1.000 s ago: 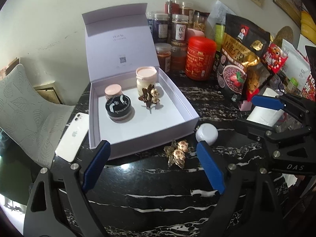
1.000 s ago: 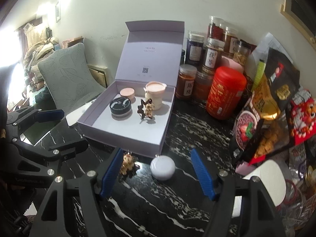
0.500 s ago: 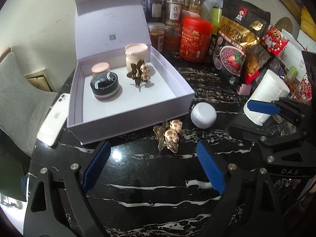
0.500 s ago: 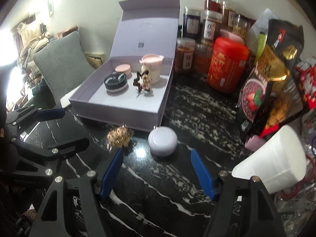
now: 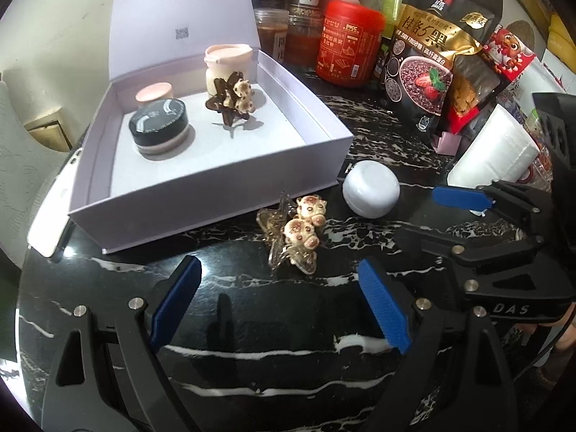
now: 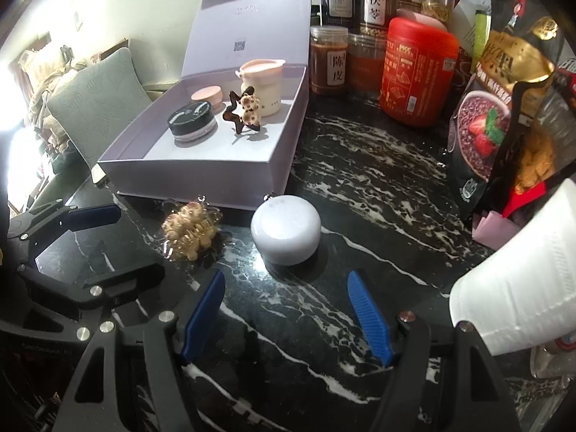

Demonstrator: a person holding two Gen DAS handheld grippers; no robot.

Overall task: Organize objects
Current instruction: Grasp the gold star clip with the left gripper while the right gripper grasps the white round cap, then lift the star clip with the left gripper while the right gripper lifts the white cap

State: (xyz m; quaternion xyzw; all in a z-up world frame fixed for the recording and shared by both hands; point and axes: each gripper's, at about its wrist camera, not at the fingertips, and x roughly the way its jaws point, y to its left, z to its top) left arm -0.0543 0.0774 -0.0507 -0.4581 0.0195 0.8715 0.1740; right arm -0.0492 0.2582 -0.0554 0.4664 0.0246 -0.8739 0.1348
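Note:
An open lilac gift box (image 5: pixel 230 183) (image 6: pixel 201 174) stands on the black marble table. It holds a black-lidded jar (image 5: pixel 159 127) (image 6: pixel 193 122), a small pink-lidded jar (image 5: pixel 154 92), a cream jar with a pink lid (image 5: pixel 227 63) (image 6: pixel 261 82) and a dark hair clip (image 5: pixel 232 99) (image 6: pixel 244 108). A clear hair clip with bear charms (image 5: pixel 293 232) (image 6: pixel 189 232) and a round white case (image 5: pixel 370 189) (image 6: pixel 286 234) lie on the table in front of the box. My left gripper (image 5: pixel 280 309) is open just short of the bear clip. My right gripper (image 6: pixel 286 316) is open just short of the white case.
A red canister (image 5: pixel 349 41) (image 6: pixel 417 72), several spice jars (image 6: pixel 374 0) and snack bags (image 5: pixel 432 61) (image 6: pixel 504 82) crowd the back right. A white paper roll (image 5: pixel 496 147) (image 6: pixel 518 280) lies at the right. A white phone (image 5: pixel 54 212) lies left of the box.
Both grippers have moved forward and lower toward the table; the bear clip and the white case are now closer to the fingertips. Nothing was grasped.

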